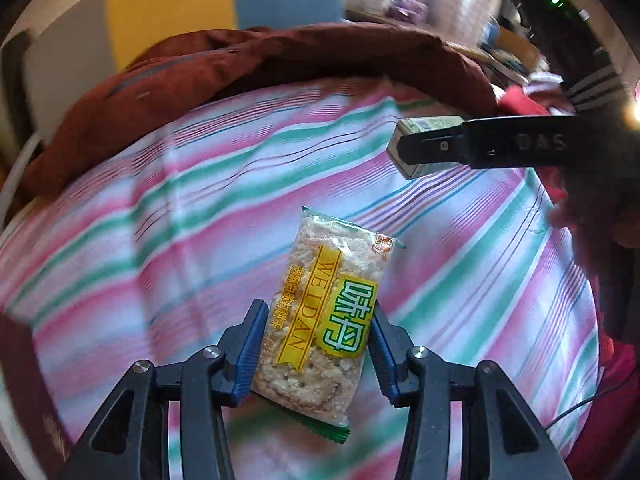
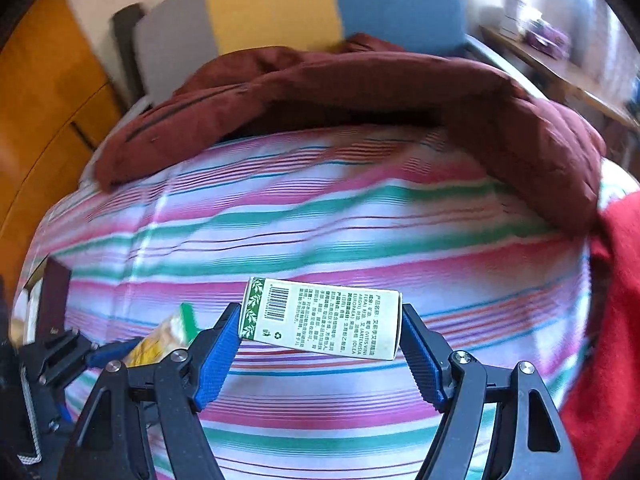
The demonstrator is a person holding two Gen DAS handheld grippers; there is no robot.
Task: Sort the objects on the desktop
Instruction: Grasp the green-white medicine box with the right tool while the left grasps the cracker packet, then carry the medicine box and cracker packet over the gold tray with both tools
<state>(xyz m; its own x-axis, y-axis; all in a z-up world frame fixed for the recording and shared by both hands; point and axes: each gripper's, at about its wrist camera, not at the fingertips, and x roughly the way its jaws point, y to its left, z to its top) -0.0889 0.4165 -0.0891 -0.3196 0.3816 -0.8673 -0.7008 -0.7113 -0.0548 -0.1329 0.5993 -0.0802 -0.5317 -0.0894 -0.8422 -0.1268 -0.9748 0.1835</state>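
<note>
My left gripper (image 1: 318, 322) is shut on a clear cracker packet (image 1: 324, 304) with yellow and green labels, held above the striped bedsheet (image 1: 180, 208). My right gripper (image 2: 322, 322) is shut on a small white and green carton (image 2: 320, 322) with a barcode, held crosswise between the blue pads. In the left wrist view the right gripper (image 1: 404, 148) shows at the upper right with the carton (image 1: 424, 126). In the right wrist view the left gripper (image 2: 96, 354) and the packet (image 2: 168, 338) show at the lower left.
A dark red quilted blanket (image 2: 360, 92) lies along the far edge of the sheet. Red cloth (image 2: 616, 300) sits at the right. A wooden cabinet (image 2: 44, 120) stands at the left, a wooden shelf (image 2: 560, 64) at the far right.
</note>
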